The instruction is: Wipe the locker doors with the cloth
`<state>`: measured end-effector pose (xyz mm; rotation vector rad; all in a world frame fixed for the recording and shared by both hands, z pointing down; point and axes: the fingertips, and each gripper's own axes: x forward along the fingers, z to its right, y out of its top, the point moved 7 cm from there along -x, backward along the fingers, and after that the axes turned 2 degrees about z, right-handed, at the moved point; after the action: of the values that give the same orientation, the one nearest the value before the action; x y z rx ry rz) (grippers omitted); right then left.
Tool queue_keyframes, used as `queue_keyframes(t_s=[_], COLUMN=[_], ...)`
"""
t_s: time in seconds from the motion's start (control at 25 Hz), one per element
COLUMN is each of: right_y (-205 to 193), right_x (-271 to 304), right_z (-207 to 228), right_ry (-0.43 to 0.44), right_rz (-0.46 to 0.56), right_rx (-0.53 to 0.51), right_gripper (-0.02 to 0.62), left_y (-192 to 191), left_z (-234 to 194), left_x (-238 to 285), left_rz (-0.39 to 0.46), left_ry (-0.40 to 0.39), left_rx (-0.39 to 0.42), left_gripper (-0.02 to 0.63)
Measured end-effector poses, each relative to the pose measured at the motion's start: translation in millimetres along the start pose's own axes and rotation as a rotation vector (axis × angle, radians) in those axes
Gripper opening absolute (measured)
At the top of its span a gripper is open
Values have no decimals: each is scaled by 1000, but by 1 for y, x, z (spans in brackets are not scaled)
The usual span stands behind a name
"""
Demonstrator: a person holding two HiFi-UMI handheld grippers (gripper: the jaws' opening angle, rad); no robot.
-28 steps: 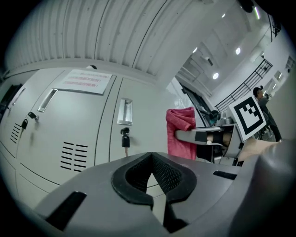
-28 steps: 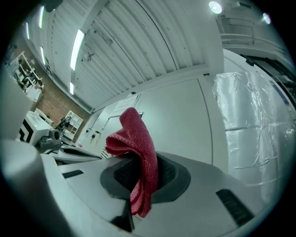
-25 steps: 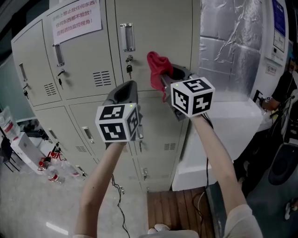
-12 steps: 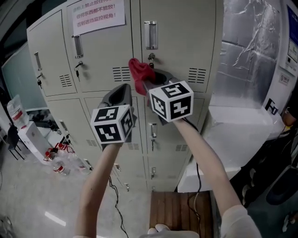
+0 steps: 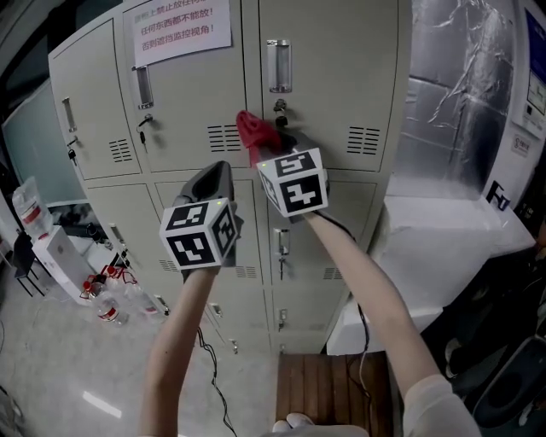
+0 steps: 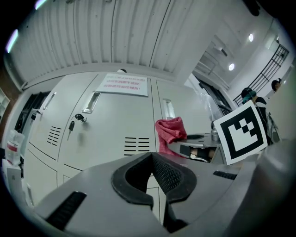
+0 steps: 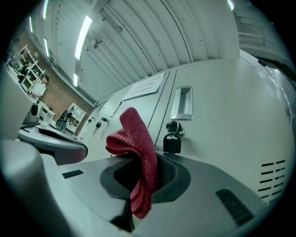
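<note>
Pinching the red cloth between shut jaws, the right hand-held gripper poises it close to the upper locker door, so pressing on and sweeping likely follows, while the left hand-held gripper hangs closed, empty.

One left gripper, one right gripper, one red cloth, one paper notice.

A pale glossy floor, a brown slatted wooden platform, and a crinkled foil-covered wall at right.
</note>
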<state>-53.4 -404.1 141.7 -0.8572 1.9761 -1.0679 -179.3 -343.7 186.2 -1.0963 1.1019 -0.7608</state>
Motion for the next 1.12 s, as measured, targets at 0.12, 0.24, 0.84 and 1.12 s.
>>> queue_keyframes(t_s=[0.12, 0.24, 0.84, 1.12], right_y=[-2, -2, -12, -19], right_x=[2, 1, -35, -64], right_z=[4, 6, 54, 89], right_ry=[2, 6, -53, -110], right_rz=[-5, -1, -8, -26], right_rx=[-12, -19, -56, -61], right_gripper=[26, 26, 26, 26], left_y=[-1, -3, -9, -5], left_z=[3, 5, 47, 81], left_x=[3, 5, 30, 42], left_rz=[-2, -5, 3, 14], left_ry=[-7, -13, -85, -142], left_rx=[-2, -2, -42, -44], left_gripper=[17, 17, 17, 17])
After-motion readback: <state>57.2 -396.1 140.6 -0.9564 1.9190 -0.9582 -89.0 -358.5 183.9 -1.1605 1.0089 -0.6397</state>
